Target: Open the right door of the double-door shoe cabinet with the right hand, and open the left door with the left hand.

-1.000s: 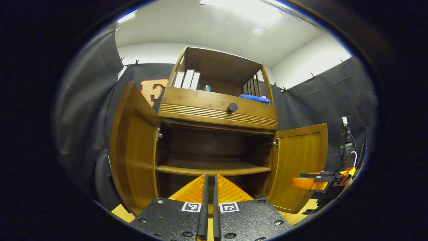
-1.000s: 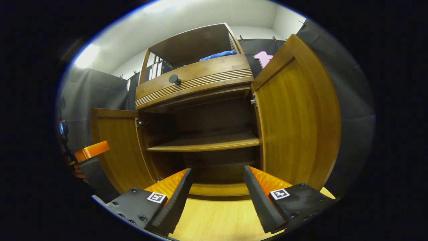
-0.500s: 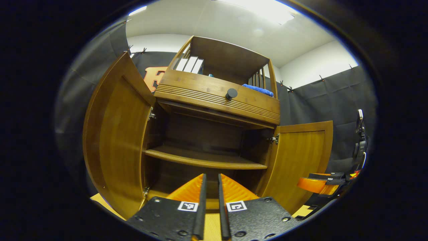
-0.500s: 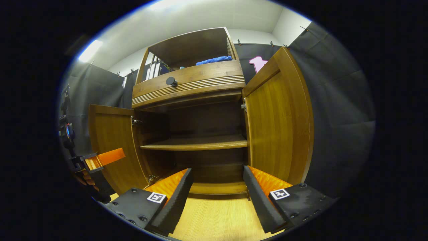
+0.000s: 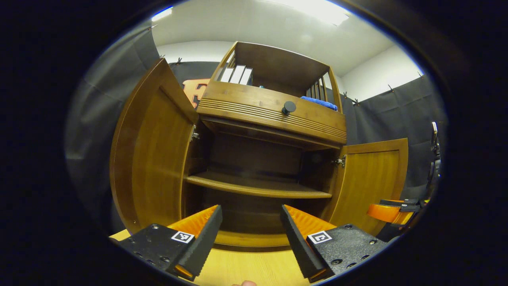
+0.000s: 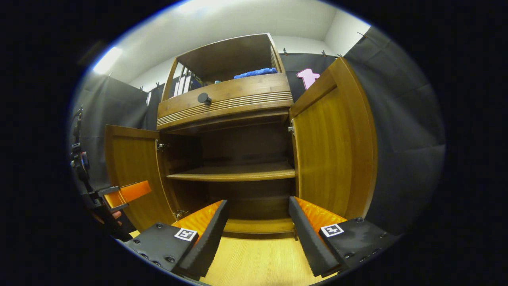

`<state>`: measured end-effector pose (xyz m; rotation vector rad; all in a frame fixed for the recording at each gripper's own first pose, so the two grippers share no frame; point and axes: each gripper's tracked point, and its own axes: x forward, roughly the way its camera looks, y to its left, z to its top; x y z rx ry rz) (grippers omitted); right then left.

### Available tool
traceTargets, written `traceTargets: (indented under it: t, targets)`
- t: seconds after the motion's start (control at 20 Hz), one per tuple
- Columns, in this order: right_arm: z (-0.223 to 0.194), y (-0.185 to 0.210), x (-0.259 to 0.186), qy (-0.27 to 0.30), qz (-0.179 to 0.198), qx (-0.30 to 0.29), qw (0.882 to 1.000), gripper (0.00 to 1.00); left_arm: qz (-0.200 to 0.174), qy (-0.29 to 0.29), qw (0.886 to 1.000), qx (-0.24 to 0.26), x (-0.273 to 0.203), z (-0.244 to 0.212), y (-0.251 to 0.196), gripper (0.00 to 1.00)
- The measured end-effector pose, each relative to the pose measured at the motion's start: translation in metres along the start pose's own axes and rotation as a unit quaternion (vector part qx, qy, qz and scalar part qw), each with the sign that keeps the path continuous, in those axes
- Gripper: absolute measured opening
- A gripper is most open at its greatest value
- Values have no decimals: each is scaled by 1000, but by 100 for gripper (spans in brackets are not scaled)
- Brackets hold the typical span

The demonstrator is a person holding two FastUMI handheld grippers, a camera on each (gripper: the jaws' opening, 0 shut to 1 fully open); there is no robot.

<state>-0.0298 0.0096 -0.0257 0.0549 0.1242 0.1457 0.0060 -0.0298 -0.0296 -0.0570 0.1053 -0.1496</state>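
The wooden shoe cabinet [image 5: 274, 115] stands in front of me with both doors swung wide. Its left door [image 5: 152, 155] is open at my left in the left gripper view, and the right door [image 5: 371, 180] is open farther off. In the right gripper view the right door [image 6: 333, 139] is close on the right and the left door [image 6: 133, 171] is across on the left. My left gripper [image 5: 249, 234] is open and holds nothing, low before the cabinet's bottom. My right gripper [image 6: 258, 230] is open too, also empty. Each gripper appears in the other's view: right gripper [image 5: 391, 210], left gripper [image 6: 127, 192].
Inside, a bare shelf [image 6: 234, 172] crosses the cabinet. Above is a drawer with a round dark knob [image 5: 289, 107]. The top shelf holds books [image 5: 237, 74] and a blue cloth [image 5: 319, 102]. A light wooden floor [image 6: 258, 262] lies below the fingers.
My left gripper's fingers have gone from nearly shut to wide apart, and its view has shifted slightly. The right gripper has stayed open and hardly moved.
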Motion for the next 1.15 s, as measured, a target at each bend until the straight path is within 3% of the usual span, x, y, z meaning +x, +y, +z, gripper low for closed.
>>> traceTargets:
  t: [0.05,0.2,0.45,0.7,1.05,1.1,1.15]
  targets:
    - [5,-2,8,0,3,-1,1000,93,4,1,1000,-2,-1,-1,2,89]
    - [5,4,13,-1,10,-1,1000,98,23,5,1000,1,1,-4,13,95]
    - [3,11,20,1,19,0,1000,98,21,7,1000,11,7,-6,15,92]
    - [3,15,26,0,22,2,1000,98,12,1,1000,26,9,-4,11,95]
    - [1,12,28,2,17,1,1000,98,5,1,1000,17,10,-7,8,92]
    - [1,12,27,2,17,1,1000,89,4,0,1000,16,10,-6,8,95]
    - [2,13,28,2,16,1,1000,89,5,1,1000,15,11,-7,9,95]
